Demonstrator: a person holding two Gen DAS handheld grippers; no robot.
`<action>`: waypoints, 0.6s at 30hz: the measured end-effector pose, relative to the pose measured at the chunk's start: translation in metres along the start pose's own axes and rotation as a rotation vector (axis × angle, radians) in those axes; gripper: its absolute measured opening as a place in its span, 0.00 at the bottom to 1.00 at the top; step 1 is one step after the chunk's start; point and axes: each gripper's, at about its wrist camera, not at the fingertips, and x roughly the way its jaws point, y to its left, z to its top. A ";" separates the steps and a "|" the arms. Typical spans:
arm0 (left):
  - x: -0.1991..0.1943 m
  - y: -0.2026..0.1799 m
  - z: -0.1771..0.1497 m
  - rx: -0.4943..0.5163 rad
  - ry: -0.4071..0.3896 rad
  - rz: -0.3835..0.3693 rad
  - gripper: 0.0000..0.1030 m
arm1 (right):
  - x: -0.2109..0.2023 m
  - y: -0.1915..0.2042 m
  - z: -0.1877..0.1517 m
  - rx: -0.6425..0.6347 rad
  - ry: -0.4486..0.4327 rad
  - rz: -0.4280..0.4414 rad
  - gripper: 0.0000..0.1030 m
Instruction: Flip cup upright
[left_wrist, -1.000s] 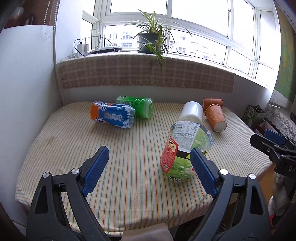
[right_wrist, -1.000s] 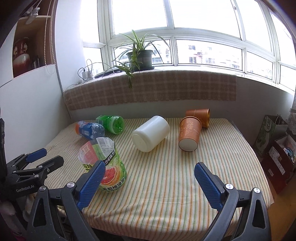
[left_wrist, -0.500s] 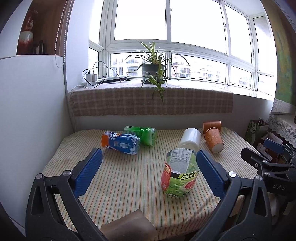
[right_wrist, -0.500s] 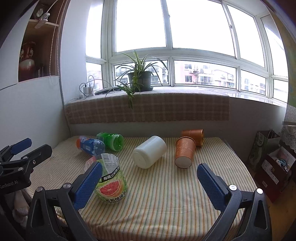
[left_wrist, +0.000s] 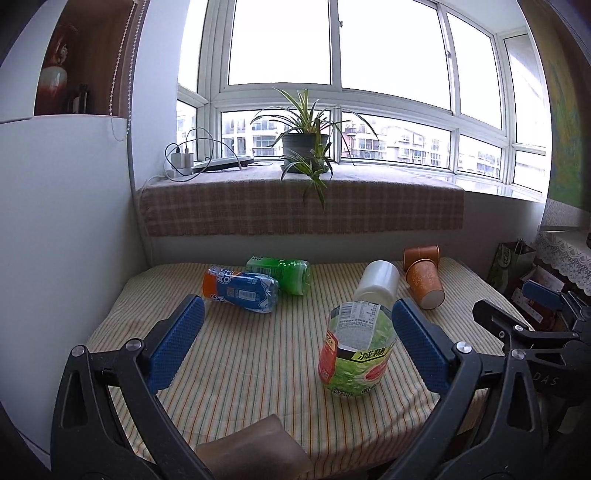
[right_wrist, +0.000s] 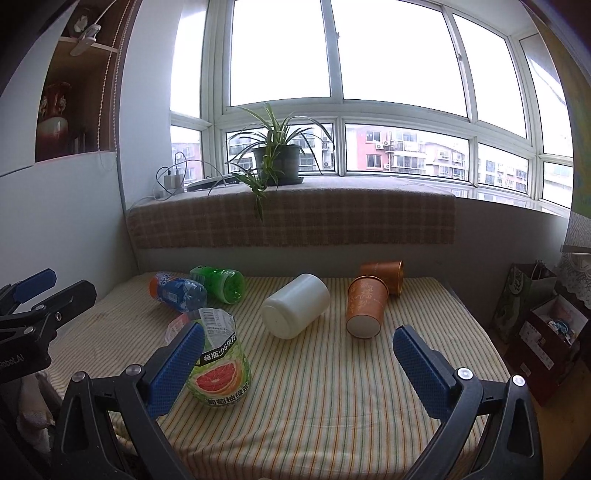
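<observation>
Currently the green cup (left_wrist: 354, 350), cut from a labelled bottle, stands upright with its mouth up near the table's (left_wrist: 236, 373) front edge, toward its middle. Both grippers hover off that front edge, clear of everything: the left gripper (left_wrist: 295, 341) has its jaws spread wide with nothing between them, and the right gripper (right_wrist: 297, 363) is likewise released and empty. Behind the cup a white cup (right_wrist: 295, 311) lies on its side mid-table. Two orange cups (right_wrist: 367, 308) lie on their sides, touching, toward the back right corner. A blue bottle (left_wrist: 242, 291) and a green bottle (left_wrist: 280, 274) lie side by side toward the back left. A potted plant (left_wrist: 304, 147) sits on the windowsill beyond the back edge.
</observation>
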 end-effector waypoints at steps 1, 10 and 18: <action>0.000 0.000 0.000 0.000 0.001 0.000 1.00 | 0.000 0.000 0.000 0.000 0.001 0.001 1.00; 0.000 0.000 0.000 0.000 -0.001 0.001 1.00 | 0.005 0.001 -0.001 -0.003 0.014 0.001 1.00; 0.000 0.000 0.000 -0.001 0.002 0.002 1.00 | 0.007 0.001 0.000 -0.008 0.014 0.000 1.00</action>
